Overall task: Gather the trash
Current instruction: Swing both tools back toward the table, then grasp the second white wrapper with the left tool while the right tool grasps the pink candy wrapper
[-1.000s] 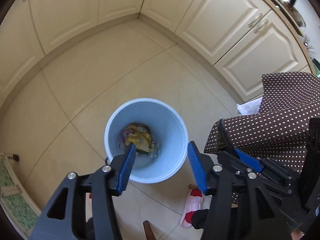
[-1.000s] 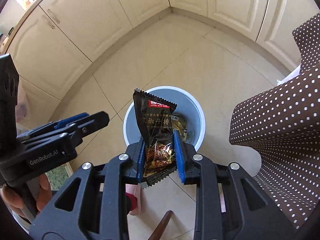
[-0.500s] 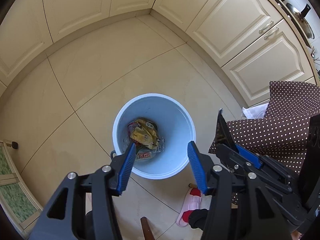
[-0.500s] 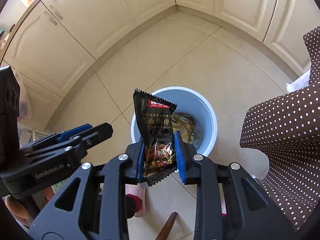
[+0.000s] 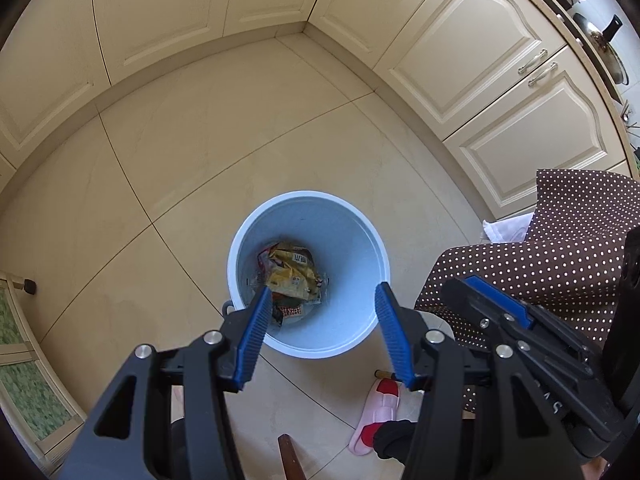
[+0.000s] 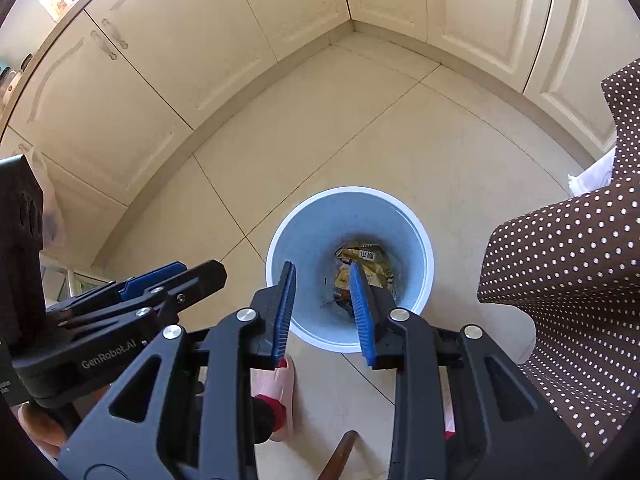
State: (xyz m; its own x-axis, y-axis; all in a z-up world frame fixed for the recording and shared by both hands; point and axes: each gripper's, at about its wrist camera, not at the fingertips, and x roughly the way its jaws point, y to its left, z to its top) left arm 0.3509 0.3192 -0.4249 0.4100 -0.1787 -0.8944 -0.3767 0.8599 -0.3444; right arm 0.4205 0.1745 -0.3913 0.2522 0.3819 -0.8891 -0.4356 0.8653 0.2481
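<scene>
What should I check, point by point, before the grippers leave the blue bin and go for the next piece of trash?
1. Right gripper has its jaws apart with nothing between them: ok.
2. Left gripper is open and empty: ok.
3. Wrappers lie at the bottom of the blue bin: ok.
4. The bin stands upright on the tiled floor: ok.
5. No trash shows on the visible floor near the bin: ok.
6. Where the next piece of trash lies: cannot tell, neither view shows any.
</scene>
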